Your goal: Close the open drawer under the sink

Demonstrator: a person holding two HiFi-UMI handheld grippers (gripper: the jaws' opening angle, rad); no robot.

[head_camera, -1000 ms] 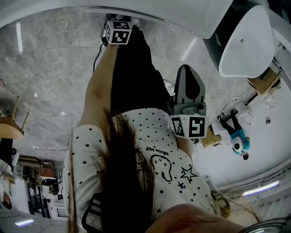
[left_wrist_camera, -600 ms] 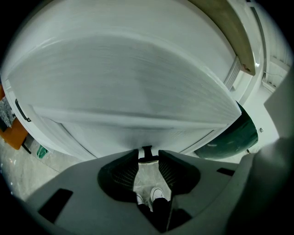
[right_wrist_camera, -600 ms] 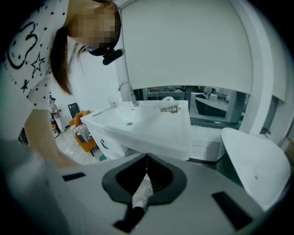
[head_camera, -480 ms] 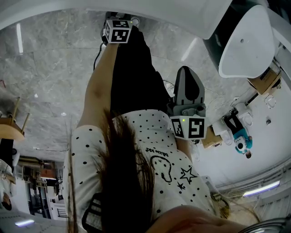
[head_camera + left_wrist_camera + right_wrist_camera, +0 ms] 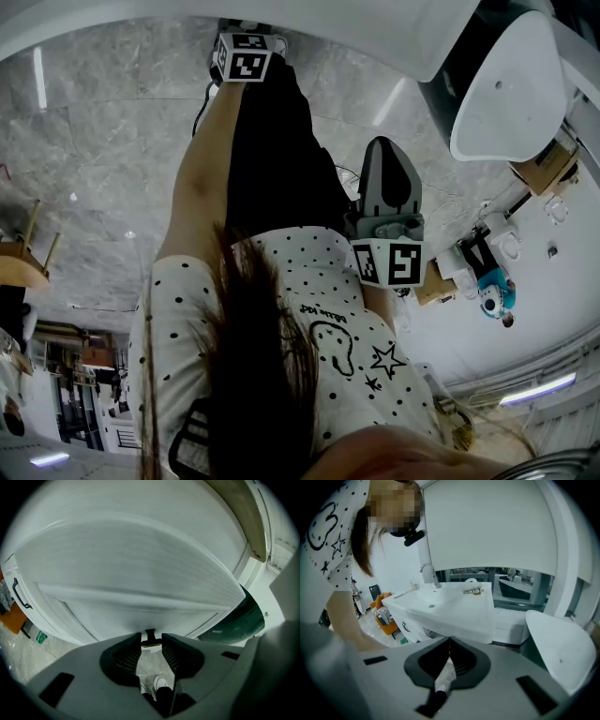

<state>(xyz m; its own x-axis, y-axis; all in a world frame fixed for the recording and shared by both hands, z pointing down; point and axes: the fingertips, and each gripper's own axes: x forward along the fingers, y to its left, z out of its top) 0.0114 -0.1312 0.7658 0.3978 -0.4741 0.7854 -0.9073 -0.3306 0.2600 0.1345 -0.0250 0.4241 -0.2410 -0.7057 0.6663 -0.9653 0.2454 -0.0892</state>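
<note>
A: L hand-held gripper point(image 5: 151, 642)?
B: Head view: at 12 o'clock, arm point(image 5: 202, 178) stretched out to it. Own view: jaws a narrow gap apart, clenched on the small black handle point(image 5: 149, 633) at their tips. Shoes point(image 5: 161, 683) show in the gap behind the tips.
A: Drawer?
B: White drawer front point(image 5: 140, 573) fills the L gripper view from 9 through 12 to 3 o'clock, right up against the jaw tips. Can't tell how far out it stands.
A: R hand-held gripper point(image 5: 450, 642)?
B: Clenched, tips meeting, nothing btwn. Head view: just R of centre, beside the torso, pointing toward 12, well apart from L.
A: What does R face?
B: White sink point(image 5: 445, 606) w/ faucet point(image 5: 427, 572) at 11 o'clock. White oval fixture point(image 5: 562, 653) at 4 o'clock; in head view it sits at 2 o'clock.
A: Else?
B: Grey marble floor point(image 5: 94, 159) at 9–10 o'clock, head view. L gripper view: dark green rounded thing point(image 5: 248, 616) at 3 o'clock, beside the drawer front; 2nd black handle point(image 5: 18, 595) on a cabinet point(image 5: 35, 613) at 9 o'clock.
</note>
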